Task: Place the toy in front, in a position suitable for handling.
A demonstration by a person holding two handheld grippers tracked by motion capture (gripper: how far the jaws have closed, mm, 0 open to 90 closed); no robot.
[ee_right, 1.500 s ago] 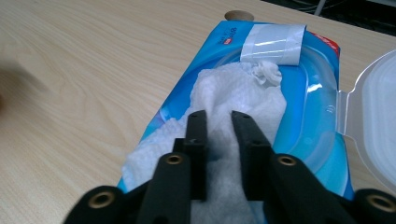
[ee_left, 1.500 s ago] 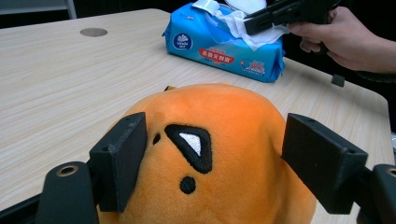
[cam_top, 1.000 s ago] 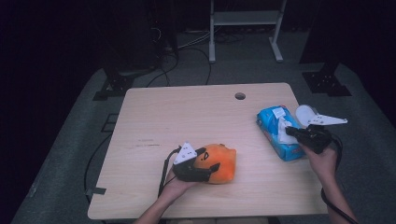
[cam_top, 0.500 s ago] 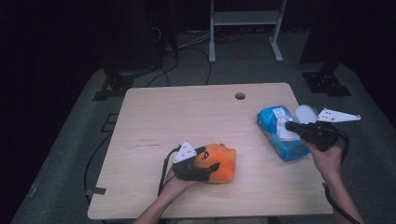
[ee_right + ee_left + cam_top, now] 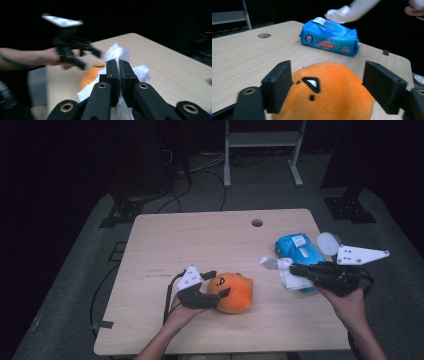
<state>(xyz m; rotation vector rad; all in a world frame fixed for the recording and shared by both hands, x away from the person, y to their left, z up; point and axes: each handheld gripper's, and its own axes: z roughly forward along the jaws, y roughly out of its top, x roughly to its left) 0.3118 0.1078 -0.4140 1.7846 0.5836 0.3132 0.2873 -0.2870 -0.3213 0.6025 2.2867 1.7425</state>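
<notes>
Right gripper (image 5: 296, 270) has its jaws pressed together on a white wipe (image 5: 286, 272) lifted beside the blue wipe pack (image 5: 300, 251), while the left gripper (image 5: 218, 285), jaws just closing, straddles the orange plush toy (image 5: 234, 292) on the table (image 5: 200, 240).

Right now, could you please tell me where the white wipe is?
In the high view the white wipe hangs pinched in the right gripper at the table's right side, just left of the blue wipes pack and right of the orange plush toy.
</notes>
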